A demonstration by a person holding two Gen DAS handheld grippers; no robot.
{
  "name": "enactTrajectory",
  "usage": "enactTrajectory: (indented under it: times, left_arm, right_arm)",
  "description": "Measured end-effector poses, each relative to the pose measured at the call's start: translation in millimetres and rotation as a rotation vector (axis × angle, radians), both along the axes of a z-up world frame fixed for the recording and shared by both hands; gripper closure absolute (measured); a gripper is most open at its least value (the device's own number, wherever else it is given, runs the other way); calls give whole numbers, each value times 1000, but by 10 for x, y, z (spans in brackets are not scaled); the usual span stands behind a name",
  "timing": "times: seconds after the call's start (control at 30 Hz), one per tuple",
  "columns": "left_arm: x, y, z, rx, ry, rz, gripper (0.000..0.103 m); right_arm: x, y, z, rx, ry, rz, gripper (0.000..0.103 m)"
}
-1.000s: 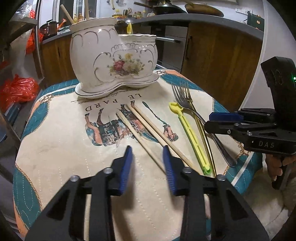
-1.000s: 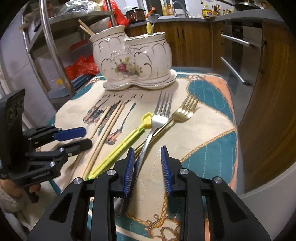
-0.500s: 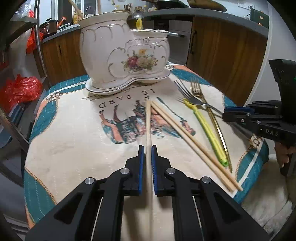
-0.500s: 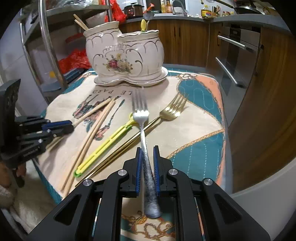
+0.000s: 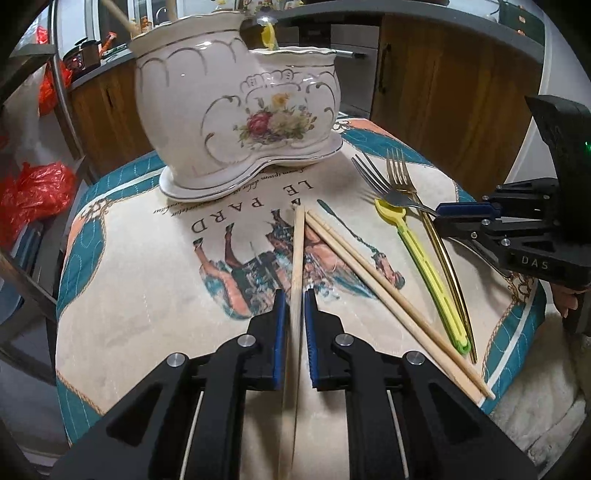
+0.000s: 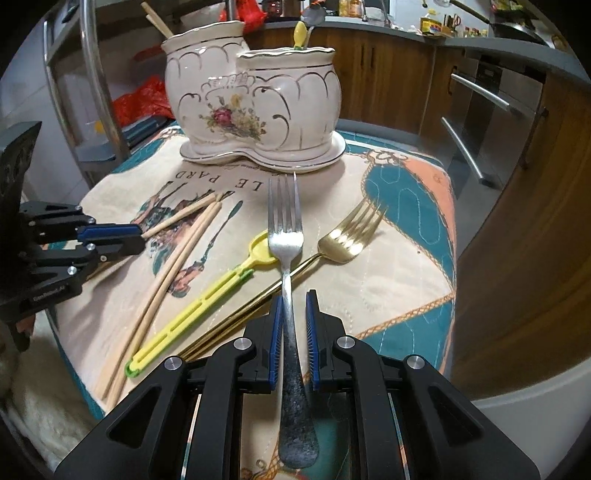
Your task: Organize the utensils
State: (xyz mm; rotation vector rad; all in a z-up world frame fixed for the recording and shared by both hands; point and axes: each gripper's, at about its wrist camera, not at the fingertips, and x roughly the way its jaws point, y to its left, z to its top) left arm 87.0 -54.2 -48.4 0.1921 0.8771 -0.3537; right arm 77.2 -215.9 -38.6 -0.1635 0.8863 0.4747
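My left gripper (image 5: 294, 295) is shut on a wooden chopstick (image 5: 297, 258) and holds it above the table, tip toward the white ceramic utensil holder (image 5: 236, 110). Two more chopsticks (image 5: 384, 291), a yellow utensil (image 5: 424, 269) and a gold fork (image 5: 402, 177) lie on the printed cloth (image 5: 147, 277). My right gripper (image 6: 294, 295) is shut on a silver fork (image 6: 285, 236), tines pointing at the holder (image 6: 258, 99). The left gripper also shows in the right wrist view (image 6: 122, 238), and the right gripper in the left wrist view (image 5: 461, 218).
The holder has two compartments with chopsticks (image 6: 157, 20) and a yellow spoon (image 6: 300, 33) in them. Wooden cabinets (image 6: 388, 81) and an oven (image 6: 491, 122) stand behind the table. Red bags (image 5: 33, 192) and a metal rack (image 6: 92, 74) are at the left.
Both grippers closed, the left on a chopstick and the right on the silver fork, then lifted them and moved closer to the holder.
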Motion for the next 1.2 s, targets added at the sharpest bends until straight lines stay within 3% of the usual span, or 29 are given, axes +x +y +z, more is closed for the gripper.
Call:
enactTrajectory:
  times: [0.13,0.2,0.57,0.93,1.2]
  left_arm:
    - [63,27,-2,-17,13,-6,92]
    - [67,45,5,-32,18,-8,93]
    - [-7,221,65,-79,-13,-3,97]
    - [-406,719,600,-223,-248,-6,97]
    - [-428,946,1021,-311,-459,29,97]
  right_arm:
    - [17,-39,-17,30,4,8,90]
    - [7,-49,-18,42,2,12,96]
    - [-52,-127,66,109,-42,-4,96]
    - [-260,-206,481,268,-214,6,96]
    - [-197,-231,899,380,-367,-9,96]
